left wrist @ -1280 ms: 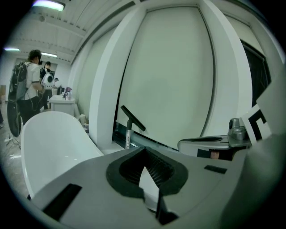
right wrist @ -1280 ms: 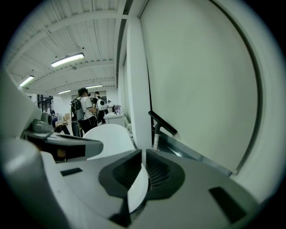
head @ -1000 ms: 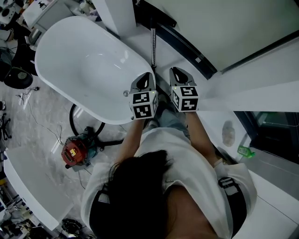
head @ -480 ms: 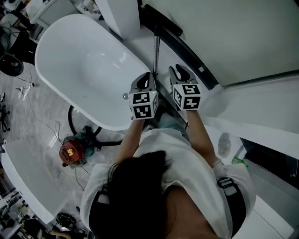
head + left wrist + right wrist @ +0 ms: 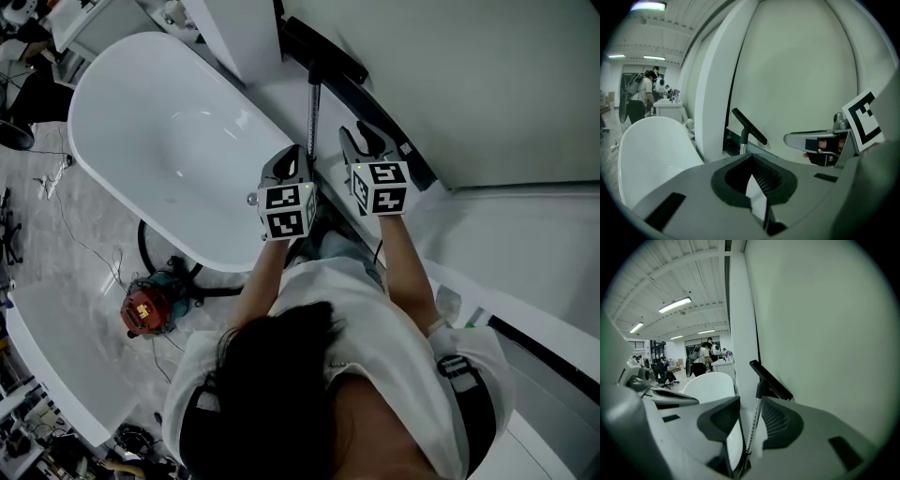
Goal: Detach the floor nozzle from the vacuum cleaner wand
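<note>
Two tongs (image 5: 292,161) (image 5: 362,141), one wand (image 5: 313,112), one bathtub (image 5: 141,94).

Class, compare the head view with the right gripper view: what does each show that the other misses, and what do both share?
Only the head view shows the red vacuum body on the floor and the person's dark hair. Only the right gripper view shows ceiling lights and other people standing in the background. Both show the white bathtub, the wand and the black floor nozzle.
</note>
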{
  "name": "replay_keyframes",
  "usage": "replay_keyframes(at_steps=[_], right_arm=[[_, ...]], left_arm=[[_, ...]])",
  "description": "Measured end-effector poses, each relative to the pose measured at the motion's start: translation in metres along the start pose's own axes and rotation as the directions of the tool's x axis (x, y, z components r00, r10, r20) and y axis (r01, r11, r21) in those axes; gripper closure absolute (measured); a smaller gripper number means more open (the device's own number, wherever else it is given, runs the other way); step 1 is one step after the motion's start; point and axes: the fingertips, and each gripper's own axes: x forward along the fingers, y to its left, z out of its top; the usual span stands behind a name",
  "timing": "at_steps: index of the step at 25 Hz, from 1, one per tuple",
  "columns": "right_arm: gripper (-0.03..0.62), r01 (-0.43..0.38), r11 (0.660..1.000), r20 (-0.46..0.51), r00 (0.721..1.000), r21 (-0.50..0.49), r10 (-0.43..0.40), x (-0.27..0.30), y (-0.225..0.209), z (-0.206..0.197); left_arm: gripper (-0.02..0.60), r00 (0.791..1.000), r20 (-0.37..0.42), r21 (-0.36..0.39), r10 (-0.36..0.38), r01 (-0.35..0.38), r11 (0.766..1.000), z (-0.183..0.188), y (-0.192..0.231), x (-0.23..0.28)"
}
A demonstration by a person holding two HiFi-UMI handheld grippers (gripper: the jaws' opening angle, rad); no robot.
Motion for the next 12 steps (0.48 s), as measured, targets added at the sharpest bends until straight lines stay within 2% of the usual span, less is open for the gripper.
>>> replay_keyframes(at_steps=[2,8,12], right_arm=[[0.442,-0.011,1.0,0.0,1.0,-0.017,0.011,0.009,-0.006,0.008],[0.433,-0.029,0.997,-0.001,1.0,-0.066,0.029,0.034,-0.032,0.021],[0.427,-0.069,0.995,-0.024,0.997,-0.077,0.067,0.055,-0.044,0.024]], left_arm=[[0.577,1.0,-0.007,-0.003,0.003,-0.003,1.0,0.002,0.001,0.008],[0.577,1.0,-0.012,-0.012,0.021,-0.021,1.0,0.003,-0.001,0.029],[0.577,0.999,-0.022,-0.025,0.037,-0.038,0.999,0.003,0.0,0.044]])
